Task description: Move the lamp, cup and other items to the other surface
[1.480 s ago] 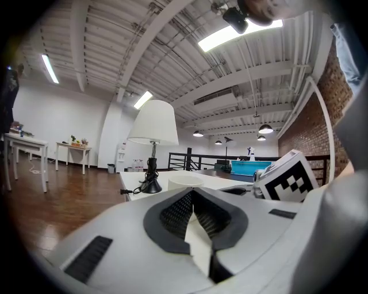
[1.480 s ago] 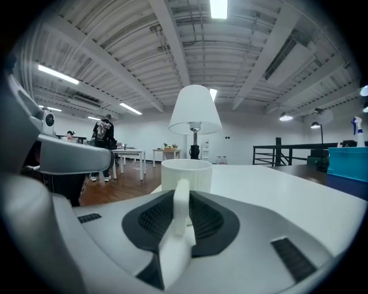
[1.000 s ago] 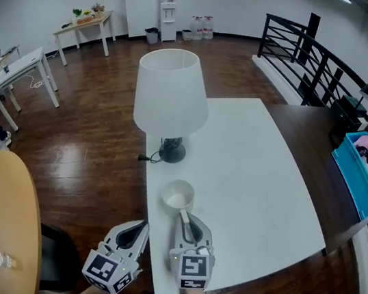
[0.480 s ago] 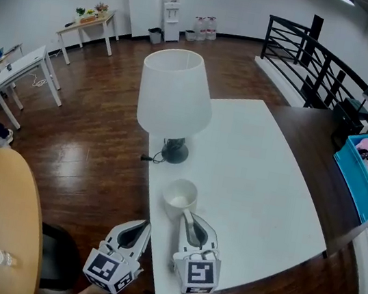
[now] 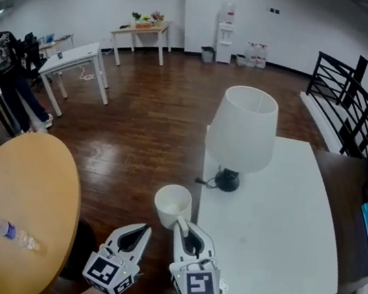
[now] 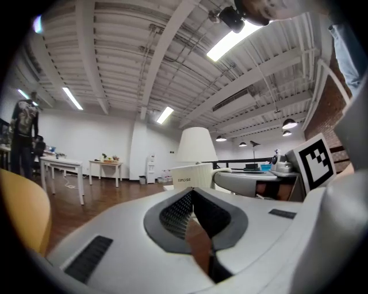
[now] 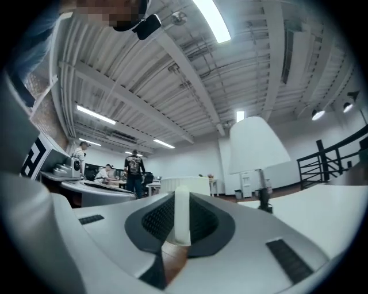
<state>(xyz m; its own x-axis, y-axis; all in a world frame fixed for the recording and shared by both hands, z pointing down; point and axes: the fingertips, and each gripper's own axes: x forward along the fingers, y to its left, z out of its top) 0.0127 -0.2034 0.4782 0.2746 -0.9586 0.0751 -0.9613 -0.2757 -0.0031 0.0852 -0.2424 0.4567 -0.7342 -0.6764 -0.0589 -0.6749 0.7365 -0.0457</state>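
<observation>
Head view, left to right: round table [image 5: 25, 187] bearing a bottle [image 5: 14, 234]; left gripper [image 5: 130, 237], jaws together, empty; right gripper [image 5: 185, 232] clamped on the cup [image 5: 171, 203] by its handle, cup aloft just off the white table [image 5: 280, 241] at its near-left edge; lamp [image 5: 244, 128] on its far-left part. Cup probably light, rigid, breakable; held by the handle it may swing.

White cup [image 5: 173, 205] upright, handle pinched by right gripper [image 5: 184, 227], left of table [image 5: 284, 214]. White-shaded lamp [image 5: 244, 128] upright farther right.

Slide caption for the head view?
Right gripper holds the white cup by its handle just beyond the edge of the white table; lamp stands on it.
</observation>
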